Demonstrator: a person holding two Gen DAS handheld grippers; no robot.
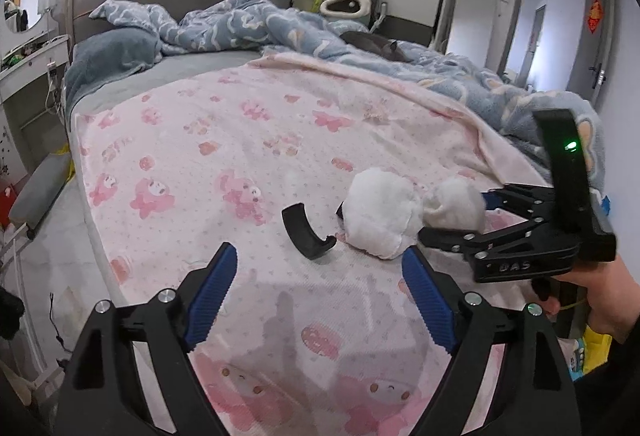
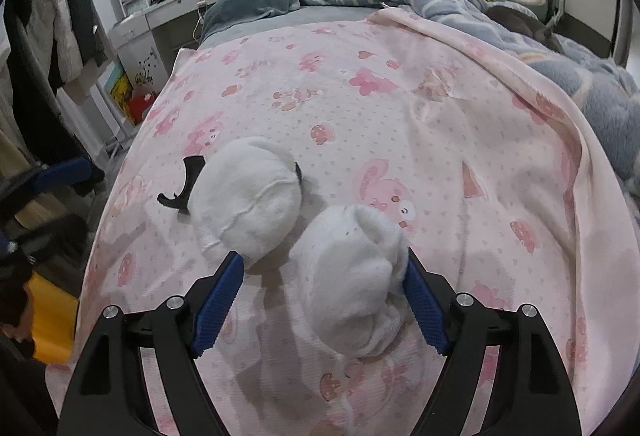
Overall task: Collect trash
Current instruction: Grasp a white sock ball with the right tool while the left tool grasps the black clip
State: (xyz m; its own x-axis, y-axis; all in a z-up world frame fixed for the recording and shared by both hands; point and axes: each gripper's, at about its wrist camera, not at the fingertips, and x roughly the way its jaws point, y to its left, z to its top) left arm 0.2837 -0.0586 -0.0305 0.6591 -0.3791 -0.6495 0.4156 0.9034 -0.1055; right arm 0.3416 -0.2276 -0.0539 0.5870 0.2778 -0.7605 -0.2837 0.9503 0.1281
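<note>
Two white fluffy wads lie on the pink patterned blanket. The larger wad lies beside a curved black plastic piece. The smaller wad lies between the open fingers of my right gripper, its right side against the right pad; the jaws are wide apart. The right gripper also shows in the left wrist view. My left gripper is open and empty, just short of the black piece and the larger wad.
A rumpled blue duvet and a grey pillow lie toward the grey headboard. A white dressing table with a round mirror stands left of the bed. Wardrobe and open door at right. A yellow object sits beside the bed.
</note>
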